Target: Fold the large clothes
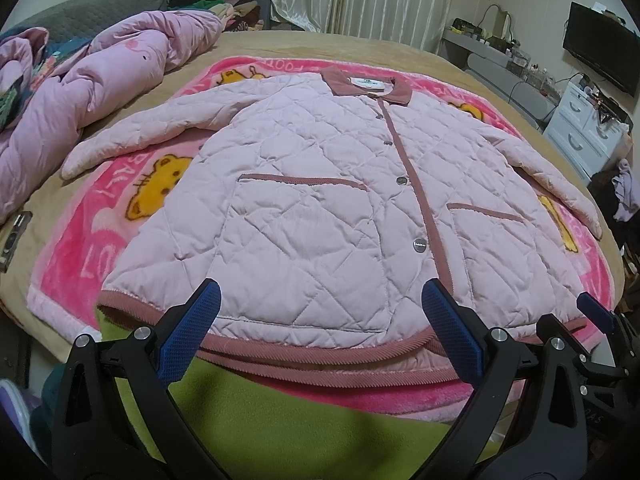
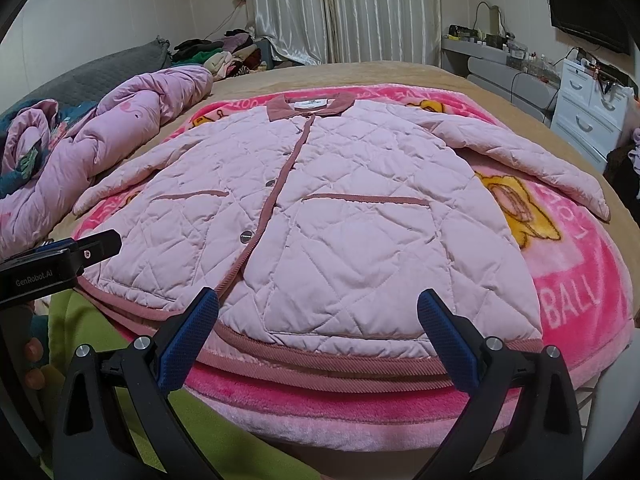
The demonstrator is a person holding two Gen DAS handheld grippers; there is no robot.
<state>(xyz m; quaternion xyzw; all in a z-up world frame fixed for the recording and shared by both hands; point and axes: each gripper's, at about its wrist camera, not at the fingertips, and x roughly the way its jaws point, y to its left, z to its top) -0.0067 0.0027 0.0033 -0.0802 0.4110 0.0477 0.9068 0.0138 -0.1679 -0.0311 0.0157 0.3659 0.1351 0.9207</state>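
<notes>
A pale pink quilted jacket (image 1: 320,200) (image 2: 320,220) with dusty-rose trim lies flat, buttoned, front up, on a pink cartoon blanket (image 1: 104,208) (image 2: 572,280). Both sleeves spread outward. Its collar points away from me and its hem is nearest. My left gripper (image 1: 320,328) hovers open just short of the hem's left half. My right gripper (image 2: 318,332) hovers open before the hem's right half. Neither holds anything. In the left wrist view the right gripper (image 1: 600,320) shows at the right edge; in the right wrist view the left gripper's body (image 2: 60,260) shows at the left.
A bunched pink duvet (image 1: 80,92) (image 2: 100,140) lies on the bed's left side. A green fleece (image 1: 280,420) lies below the blanket's near edge. White drawers (image 2: 592,116), a desk and a television (image 1: 600,52) stand at the right. A dark small device (image 1: 14,240) rests at the left.
</notes>
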